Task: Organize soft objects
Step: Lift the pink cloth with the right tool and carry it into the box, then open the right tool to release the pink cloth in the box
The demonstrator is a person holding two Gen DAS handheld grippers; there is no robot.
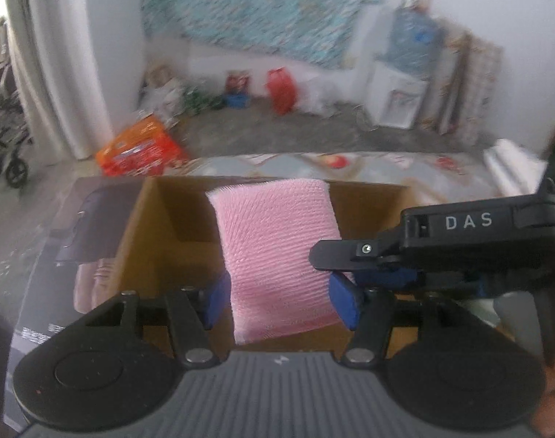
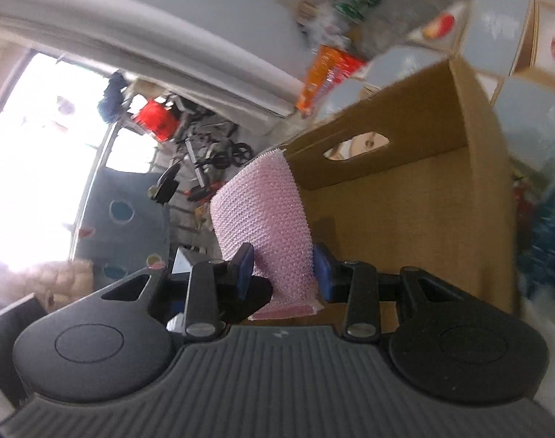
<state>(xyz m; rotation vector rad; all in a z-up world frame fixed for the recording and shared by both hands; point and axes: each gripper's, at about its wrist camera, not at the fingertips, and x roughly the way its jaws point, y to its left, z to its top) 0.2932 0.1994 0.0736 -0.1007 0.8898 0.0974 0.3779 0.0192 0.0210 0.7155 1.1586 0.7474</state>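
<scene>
- A cluttered room with a patterned bed cover (image 1: 314, 168) frames an open cardboard box (image 1: 160, 226).
- The pink scrubbing sponge (image 1: 274, 255) hangs above the box mouth, likely for dropping in.
- The left gripper (image 1: 281, 299) shows the sponge between its jaws, but contact is unclear.
- The right gripper (image 2: 281, 273), angled down toward the box, pinches the sponge narrowly.

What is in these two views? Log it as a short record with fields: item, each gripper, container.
item: pink sponge, held upright in front of the box
left gripper: shut on the sponge's two side edges
right gripper: shut on the same sponge, reaching in from the right in the left wrist view
box: open cardboard, cut-out handle in one wall
background: blurred room clutter
</scene>
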